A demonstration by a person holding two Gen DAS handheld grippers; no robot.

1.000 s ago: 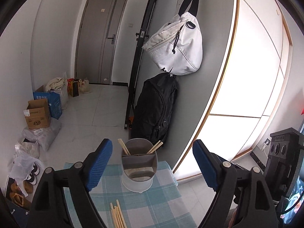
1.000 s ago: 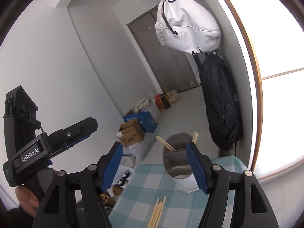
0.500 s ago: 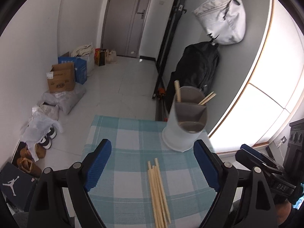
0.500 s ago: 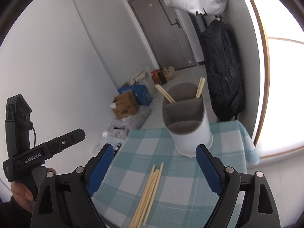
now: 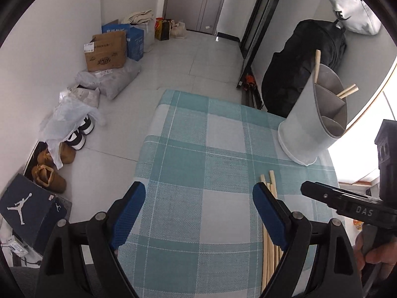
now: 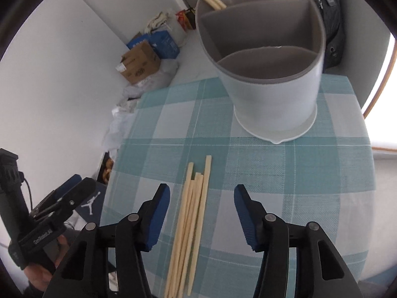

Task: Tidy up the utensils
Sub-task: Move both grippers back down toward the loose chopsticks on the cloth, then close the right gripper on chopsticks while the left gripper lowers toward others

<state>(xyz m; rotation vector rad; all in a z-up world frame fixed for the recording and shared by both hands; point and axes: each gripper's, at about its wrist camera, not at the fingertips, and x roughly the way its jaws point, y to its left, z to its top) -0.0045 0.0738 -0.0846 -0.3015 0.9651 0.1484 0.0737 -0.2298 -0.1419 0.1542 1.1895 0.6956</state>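
Here the right gripper (image 6: pixel 202 213) hangs with its blue pads spread wide above a bundle of loose chopsticks (image 6: pixel 191 226) lying on the checked tablecloth (image 6: pixel 285 173), the sticks running from 6 toward 12 o'clock between the pads. At 1 o'clock stands the white utensil holder (image 6: pixel 270 92), with more chopsticks in its far compartments. The left gripper (image 5: pixel 198 213), equally spread, holds nothing over bare cloth; the bundle (image 5: pixel 269 223) lies at its 3 o'clock, the holder (image 5: pixel 307 126) at 2.

Both wrist views look down, seemingly close, sharing the checked cloth (image 5: pixel 198 164), chopsticks (image 6: pixel 191 213), holder (image 6: pixel 268 74).
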